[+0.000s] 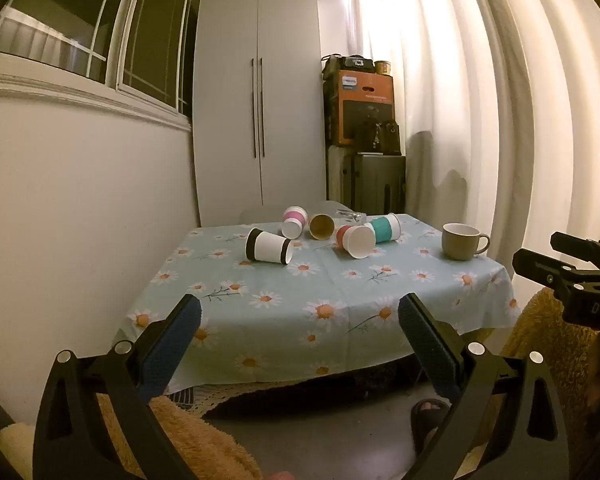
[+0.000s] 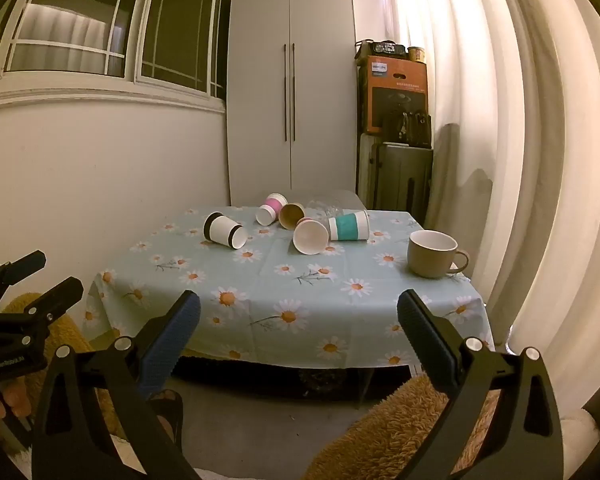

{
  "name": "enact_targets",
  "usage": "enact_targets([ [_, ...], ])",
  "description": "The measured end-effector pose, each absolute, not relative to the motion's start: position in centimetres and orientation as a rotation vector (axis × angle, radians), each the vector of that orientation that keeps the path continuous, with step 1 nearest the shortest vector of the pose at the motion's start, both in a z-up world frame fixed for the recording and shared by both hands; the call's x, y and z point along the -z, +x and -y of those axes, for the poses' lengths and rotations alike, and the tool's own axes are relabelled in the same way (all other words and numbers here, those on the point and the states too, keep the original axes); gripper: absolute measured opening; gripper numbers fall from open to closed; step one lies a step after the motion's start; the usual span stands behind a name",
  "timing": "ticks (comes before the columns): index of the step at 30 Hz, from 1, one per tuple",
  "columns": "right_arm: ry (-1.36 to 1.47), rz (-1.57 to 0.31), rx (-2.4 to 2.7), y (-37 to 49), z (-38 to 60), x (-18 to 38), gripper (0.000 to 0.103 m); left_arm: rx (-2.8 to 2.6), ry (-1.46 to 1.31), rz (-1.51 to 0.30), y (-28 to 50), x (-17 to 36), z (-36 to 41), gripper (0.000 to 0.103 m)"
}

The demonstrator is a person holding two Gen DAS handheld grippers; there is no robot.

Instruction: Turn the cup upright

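Several paper cups lie on their sides at the far part of the table: a black-banded cup [image 1: 269, 246] [image 2: 225, 230], a pink-banded cup [image 1: 294, 221] [image 2: 271, 208], a brown cup [image 1: 322, 225] [image 2: 291, 216], a red-banded cup [image 1: 356, 240] [image 2: 310, 235] and a teal-banded cup [image 1: 385, 229] [image 2: 349, 226]. A clear glass [image 1: 347, 214] [image 2: 327, 206] lies behind them. A beige mug [image 1: 462, 241] [image 2: 434, 253] stands upright at the right. My left gripper [image 1: 300, 320] and right gripper [image 2: 299, 316] are open and empty, held in front of the table's near edge.
The table has a light blue daisy cloth [image 1: 324, 284] [image 2: 284, 280]. A white wardrobe [image 1: 258, 112], stacked boxes [image 1: 364, 108] and a curtain [image 1: 500, 120] stand behind and right. A wall is at the left. A fuzzy yellow garment [image 2: 380, 432] and a sandalled foot [image 1: 430, 410] are below.
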State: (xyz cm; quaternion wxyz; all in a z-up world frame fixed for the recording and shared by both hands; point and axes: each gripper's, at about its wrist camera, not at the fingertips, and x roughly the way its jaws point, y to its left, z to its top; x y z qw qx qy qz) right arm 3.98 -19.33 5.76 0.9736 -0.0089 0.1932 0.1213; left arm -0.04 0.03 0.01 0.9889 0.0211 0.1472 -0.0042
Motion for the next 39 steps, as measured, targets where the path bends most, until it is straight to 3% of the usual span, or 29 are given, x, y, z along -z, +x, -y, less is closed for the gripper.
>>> enact_targets([
  [39,-0.020,-0.394,-0.247,4.08,19.27,-5.36,0.098,0.009,0.046,-0.313,0.07,0.04,-0.01,0.096],
])
